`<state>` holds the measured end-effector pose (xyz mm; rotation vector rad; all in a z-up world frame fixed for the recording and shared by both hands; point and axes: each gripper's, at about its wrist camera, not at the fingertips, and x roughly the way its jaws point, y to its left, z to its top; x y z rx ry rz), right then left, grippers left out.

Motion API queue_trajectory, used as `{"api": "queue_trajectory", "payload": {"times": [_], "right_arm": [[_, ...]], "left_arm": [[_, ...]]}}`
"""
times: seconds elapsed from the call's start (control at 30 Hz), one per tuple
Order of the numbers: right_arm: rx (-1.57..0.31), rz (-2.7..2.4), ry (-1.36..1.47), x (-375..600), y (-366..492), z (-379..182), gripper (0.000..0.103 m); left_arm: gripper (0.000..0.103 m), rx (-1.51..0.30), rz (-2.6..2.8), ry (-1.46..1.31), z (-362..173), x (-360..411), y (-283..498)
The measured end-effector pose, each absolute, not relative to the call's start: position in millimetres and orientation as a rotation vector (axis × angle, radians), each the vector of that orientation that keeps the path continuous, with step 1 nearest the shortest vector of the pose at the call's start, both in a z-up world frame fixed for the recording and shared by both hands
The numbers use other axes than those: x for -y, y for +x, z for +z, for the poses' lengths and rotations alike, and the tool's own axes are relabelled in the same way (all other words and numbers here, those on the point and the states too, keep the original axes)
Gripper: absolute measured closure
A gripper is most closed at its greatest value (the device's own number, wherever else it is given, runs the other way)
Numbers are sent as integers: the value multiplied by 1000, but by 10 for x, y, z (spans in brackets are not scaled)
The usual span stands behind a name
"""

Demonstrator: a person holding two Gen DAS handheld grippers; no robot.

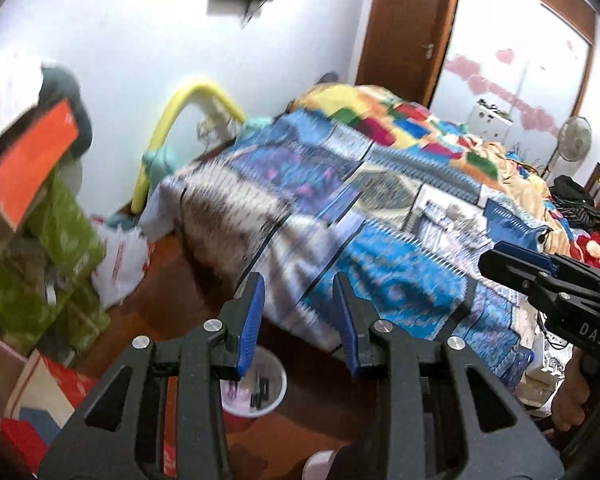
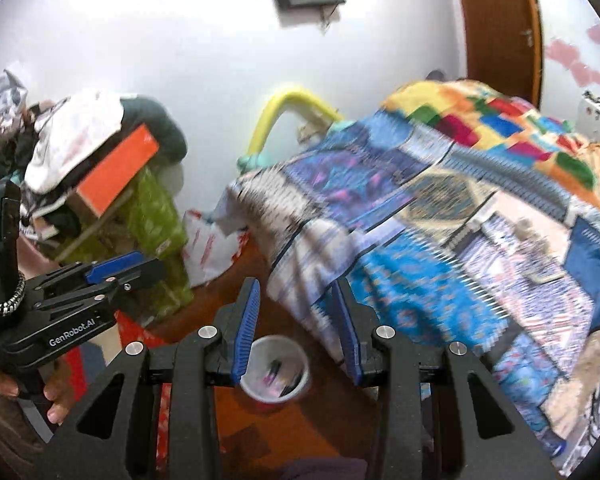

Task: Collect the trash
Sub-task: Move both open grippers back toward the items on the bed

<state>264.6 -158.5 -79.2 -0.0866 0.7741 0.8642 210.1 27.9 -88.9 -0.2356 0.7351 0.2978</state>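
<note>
Looking along the left gripper (image 1: 299,292): blue pads (image 1: 252,320) parted wide, nothing between them. Below the left pad, on the wooden floor (image 1: 284,436), a small white-lined bin (image 1: 260,386) with dark and pink scraps inside, just off the near corner of the bed (image 1: 340,208) with its patterned blue cover. At the right edge, the right gripper (image 1: 512,258), seen side-on; gap not readable from here. Stacked green boxes (image 1: 56,240) and an orange box (image 1: 32,164) at left, blurred.

Looking along the right gripper (image 2: 296,292): fingers (image 2: 250,320) spread wide, empty. Same bin (image 2: 276,372) directly below and between them on the floor, beside the bed's (image 2: 460,220) hanging corner. Left gripper (image 2: 112,268) at the left edge, held in a hand (image 2: 40,396); opening unclear in this view. White plastic bag (image 2: 208,248) near the boxes.
</note>
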Motion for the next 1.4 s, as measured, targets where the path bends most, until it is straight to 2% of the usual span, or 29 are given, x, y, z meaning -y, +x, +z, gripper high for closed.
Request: {"api": "queue_trajectory", "payload": {"times": [0.3,0.33,0.37,0.4,0.43,0.47,0.5,0.93,1.4], "right_arm": [[-659,701,-68,2301,2941,-494,69],[-657,680,-64,2383,2993,-486,66],[-654,663,-61,2448,3032,-484,62],[-651,641,-58,2525,3083,-489,53],[-645,611,-52,2613,3138,-495,44],[-638,588,-50,2679,3173,-498,43],[-636,555,-51,2764,3243,-520,43],[-747,374,-10,3467,4034,-997,43],[-860,388,59,3392,4879,-1689,43]], "left_arm": [[68,-675,183,-163,-641,338,2618],[67,-677,171,-157,-644,406,2705],[65,-679,159,-150,-647,472,2795],[62,-684,146,-143,-656,544,2902],[54,-689,139,-140,-665,612,2969],[43,-694,131,-140,-678,658,3045],[40,-699,123,-141,-691,704,3122],[39,-806,21,-121,-1201,1203,4311],[39,-914,-15,-163,-2100,1242,5504]]}}
